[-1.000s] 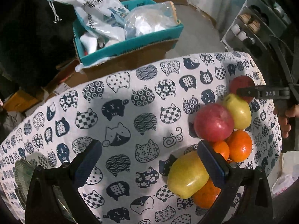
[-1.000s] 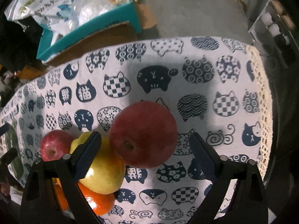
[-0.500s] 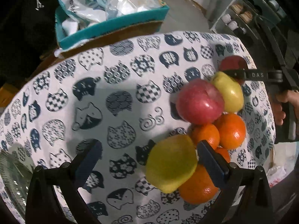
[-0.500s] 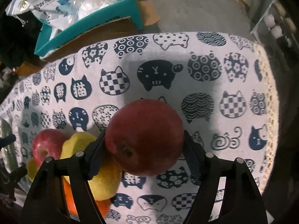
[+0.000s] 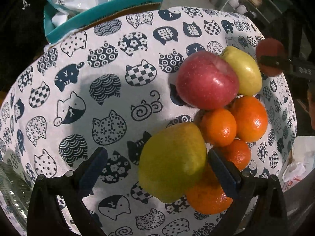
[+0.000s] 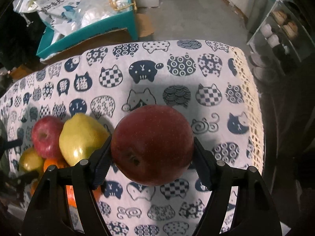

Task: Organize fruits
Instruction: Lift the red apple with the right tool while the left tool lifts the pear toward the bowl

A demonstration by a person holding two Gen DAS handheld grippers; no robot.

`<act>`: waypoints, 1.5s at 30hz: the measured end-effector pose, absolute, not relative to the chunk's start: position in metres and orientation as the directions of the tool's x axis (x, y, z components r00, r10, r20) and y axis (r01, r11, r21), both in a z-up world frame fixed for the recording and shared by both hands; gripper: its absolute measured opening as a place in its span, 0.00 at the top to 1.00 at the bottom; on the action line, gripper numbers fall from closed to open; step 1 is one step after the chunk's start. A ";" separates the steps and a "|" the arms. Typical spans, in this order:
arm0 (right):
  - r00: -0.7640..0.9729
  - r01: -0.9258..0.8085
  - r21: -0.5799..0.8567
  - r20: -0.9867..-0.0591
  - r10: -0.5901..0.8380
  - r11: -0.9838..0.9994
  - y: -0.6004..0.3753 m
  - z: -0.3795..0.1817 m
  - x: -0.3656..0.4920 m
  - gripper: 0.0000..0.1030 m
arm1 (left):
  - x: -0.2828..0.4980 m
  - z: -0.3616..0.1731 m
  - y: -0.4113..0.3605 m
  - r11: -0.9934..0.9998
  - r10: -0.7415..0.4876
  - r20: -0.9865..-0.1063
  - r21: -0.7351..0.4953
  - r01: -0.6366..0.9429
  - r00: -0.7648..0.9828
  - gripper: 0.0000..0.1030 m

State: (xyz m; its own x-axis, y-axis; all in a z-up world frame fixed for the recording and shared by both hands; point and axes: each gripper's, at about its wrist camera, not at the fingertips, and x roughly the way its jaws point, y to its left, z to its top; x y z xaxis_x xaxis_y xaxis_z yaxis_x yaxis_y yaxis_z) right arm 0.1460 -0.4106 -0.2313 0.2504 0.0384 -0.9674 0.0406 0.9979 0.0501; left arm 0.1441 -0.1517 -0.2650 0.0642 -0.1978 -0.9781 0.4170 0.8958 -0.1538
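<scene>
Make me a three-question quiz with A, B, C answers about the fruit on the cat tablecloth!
1. Where is the dark red apple?
A in the teal box
B between the right gripper's jaws
C on a plate

2. What colour is the fruit nearest the left gripper?
A yellow-green
B purple
C white

3. The left gripper's jaws are:
A shut tight
B open
C broken off

Answers: 1 B, both pads press the apple's sides. 2 A, a yellow-green pear sits there. 3 B, a wide gap shows beside the pear.

cloth [image 6: 177, 59]: white, navy cat faces | apple [image 6: 152, 144]: dark red | pear [image 5: 173, 162]: yellow-green | oranges [image 5: 249, 118]: orange | box [image 6: 88, 31]: teal, perhaps cardboard beneath
</scene>
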 end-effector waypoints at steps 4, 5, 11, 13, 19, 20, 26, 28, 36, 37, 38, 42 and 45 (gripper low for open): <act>0.262 0.043 0.055 -0.964 0.042 0.998 -0.412 -0.222 0.137 0.27 | 0.143 -0.273 -0.148 0.894 -0.223 -0.974 -0.187 0.406 0.043 0.06; 0.267 0.044 0.052 -0.963 0.039 0.998 -0.411 -0.220 0.135 0.27 | 0.141 -0.277 -0.148 0.892 -0.228 -0.973 -0.195 0.407 0.034 0.09; 0.287 0.041 0.090 -0.955 0.074 0.995 -0.401 -0.209 0.126 0.27 | 0.131 -0.281 -0.154 0.864 -0.269 -0.962 -0.226 0.450 0.034 0.30; 0.294 0.037 0.102 -0.952 0.087 0.994 -0.396 -0.206 0.123 0.27 | 0.126 -0.279 -0.161 0.859 -0.264 -0.964 -0.214 0.466 0.044 0.32; 0.339 0.000 0.045 -0.940 0.043 0.999 -0.379 -0.197 0.112 0.27 | 0.122 -0.275 -0.164 0.871 -0.207 -0.970 -0.123 0.475 0.128 0.32; 0.346 -0.005 0.038 -0.938 0.038 0.999 -0.378 -0.195 0.110 0.27 | 0.124 -0.273 -0.164 0.874 -0.197 -0.971 -0.111 0.474 0.136 0.32; 0.397 -0.036 0.017 -0.917 0.030 0.999 -0.367 -0.181 0.101 0.27 | 0.117 -0.260 -0.150 0.886 -0.180 -0.968 -0.081 0.456 0.177 0.32; 0.415 -0.042 0.013 -0.909 0.030 0.999 -0.363 -0.175 0.099 0.27 | 0.113 -0.250 -0.147 0.888 -0.192 -0.963 -0.087 0.452 0.191 0.32; 0.501 -0.050 0.016 -0.864 0.038 0.999 -0.348 -0.146 0.087 0.27 | 0.102 -0.199 -0.138 0.890 -0.218 -0.927 -0.061 0.452 0.304 0.32; 0.511 -0.050 0.021 -0.859 0.043 0.999 -0.347 -0.141 0.085 0.27 | 0.100 -0.191 -0.136 0.890 -0.221 -0.920 -0.054 0.452 0.325 0.32; 0.519 -0.051 0.026 -0.853 0.048 0.998 -0.346 -0.138 0.083 0.27 | 0.097 -0.182 -0.134 0.892 -0.222 -0.912 -0.048 0.450 0.344 0.32; 0.554 -0.054 0.022 -0.831 0.048 0.998 -0.338 -0.123 0.076 0.27 | 0.095 -0.149 -0.127 0.897 -0.249 -0.882 -0.054 0.439 0.400 0.32; 0.580 -0.061 0.020 -0.813 0.052 0.998 -0.334 -0.111 0.071 0.27 | 0.092 -0.129 -0.122 0.904 -0.260 -0.864 -0.061 0.423 0.431 0.32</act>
State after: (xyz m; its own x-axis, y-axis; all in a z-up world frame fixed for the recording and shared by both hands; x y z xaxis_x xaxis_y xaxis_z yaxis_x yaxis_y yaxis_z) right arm 0.0711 -0.3338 -0.1110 0.5797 0.0520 -0.8132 -0.0608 0.9979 0.0205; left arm 0.0919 -0.1220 -0.1288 0.4306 -0.2600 -0.8643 0.4229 0.9041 -0.0613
